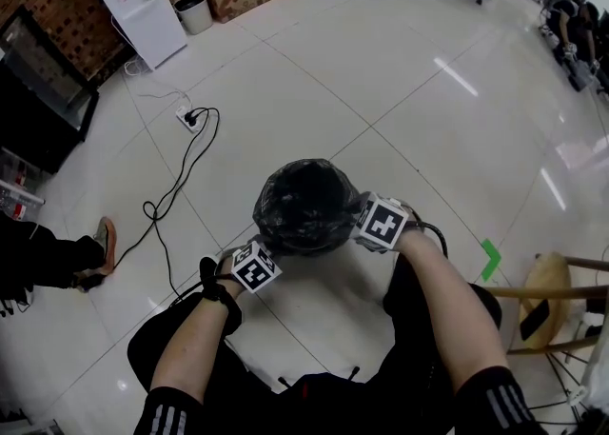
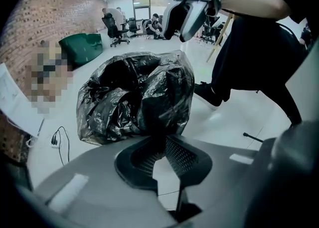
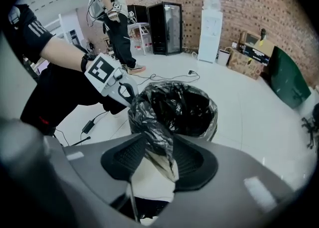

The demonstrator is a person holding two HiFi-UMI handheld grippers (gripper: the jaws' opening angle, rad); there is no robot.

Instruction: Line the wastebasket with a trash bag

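Note:
A wastebasket (image 1: 306,207) stands on the white floor in front of me, draped in a crumpled black trash bag (image 1: 303,197). In the head view my left gripper (image 1: 271,252) is at its near left rim and my right gripper (image 1: 360,220) at its near right rim. In the left gripper view the jaws (image 2: 158,144) are shut on a fold of the bag (image 2: 134,97). In the right gripper view the jaws (image 3: 157,152) grip a strip of bag (image 3: 174,107) over a cream edge, apparently the basket's rim. The basket's body is mostly hidden by the bag.
A black power cord (image 1: 181,186) runs from a floor socket (image 1: 188,119) at the left. Another person's foot (image 1: 103,238) is at the far left. A wooden stool (image 1: 561,295) stands at the right, with green tape (image 1: 489,259) on the floor beside it. Water dispenser (image 1: 133,0) at the back.

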